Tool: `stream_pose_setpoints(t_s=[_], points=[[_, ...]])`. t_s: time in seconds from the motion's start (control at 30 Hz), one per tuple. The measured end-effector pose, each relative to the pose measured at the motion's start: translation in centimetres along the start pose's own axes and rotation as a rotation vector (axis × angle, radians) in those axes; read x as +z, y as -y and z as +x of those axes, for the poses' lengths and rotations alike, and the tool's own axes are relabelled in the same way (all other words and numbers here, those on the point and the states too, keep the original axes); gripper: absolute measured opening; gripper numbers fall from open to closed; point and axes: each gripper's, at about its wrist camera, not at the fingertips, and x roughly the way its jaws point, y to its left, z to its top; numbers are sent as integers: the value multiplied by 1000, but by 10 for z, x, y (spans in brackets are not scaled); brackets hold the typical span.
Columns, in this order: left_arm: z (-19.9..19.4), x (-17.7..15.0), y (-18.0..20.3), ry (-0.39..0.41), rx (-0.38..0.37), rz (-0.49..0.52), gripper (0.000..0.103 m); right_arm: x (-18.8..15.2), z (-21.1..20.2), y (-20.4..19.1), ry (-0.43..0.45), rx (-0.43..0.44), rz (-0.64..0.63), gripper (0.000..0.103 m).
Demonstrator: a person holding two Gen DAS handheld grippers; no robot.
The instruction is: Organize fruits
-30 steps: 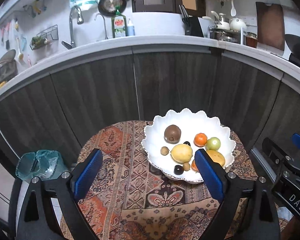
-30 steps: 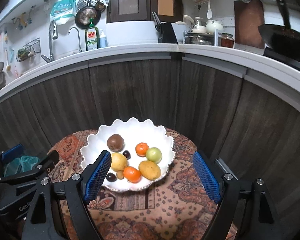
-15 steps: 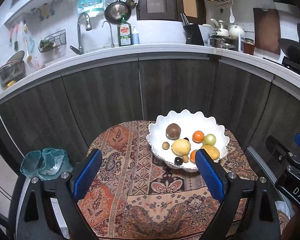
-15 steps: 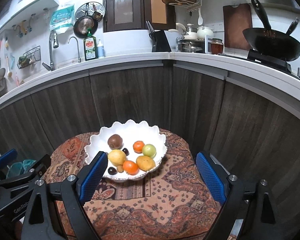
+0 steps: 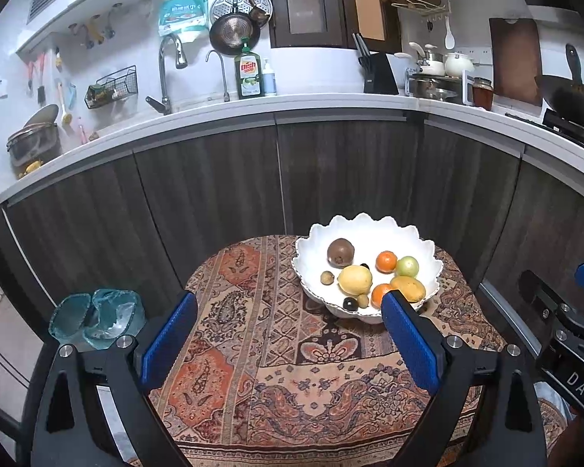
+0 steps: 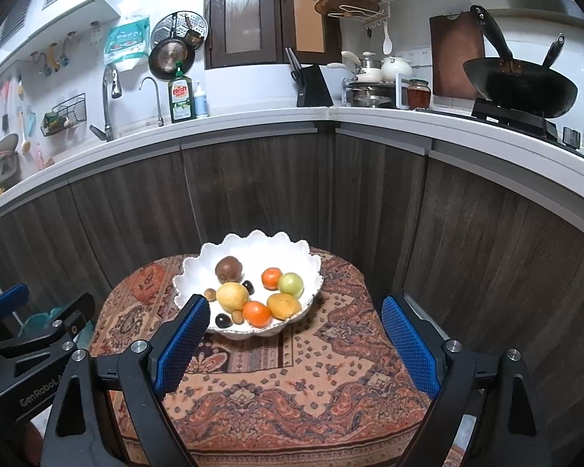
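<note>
A white scalloped bowl (image 5: 373, 229) (image 6: 292, 249) stands on the far part of a small table with a patterned cloth (image 5: 284, 354) (image 6: 292, 373). It holds several fruits: a brown kiwi (image 5: 340, 251), a yellow lemon (image 5: 354, 279), two oranges (image 5: 386, 261), a green fruit (image 5: 407, 266), a mango (image 5: 408, 287) and small dark and brown ones. My left gripper (image 5: 288, 334) is open and empty, above the near cloth. My right gripper (image 6: 294, 334) is open and empty, back from the bowl.
Dark wood cabinets (image 5: 331, 179) with a white counter (image 5: 276, 105) curve behind the table. A teal bag-lined bin (image 5: 97, 317) stands on the floor at the left. A wok (image 6: 521, 87) sits on the stove at the right.
Both grippers have drawn back and up from the bowl, so it looks smaller and farther. Both stay open and empty. The fruits have not moved.
</note>
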Motion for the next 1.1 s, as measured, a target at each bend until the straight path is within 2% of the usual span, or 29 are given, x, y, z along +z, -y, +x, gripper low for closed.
stream_pose_setpoints(t_s=[0.37,1.1], points=[[-12,-7,-1,10,9,-7,97,-9,-9,8,7,-13,0,91],[-8,-10,-4,2,10,-17,97,-9,-10,8,12,-15,-9,91]])
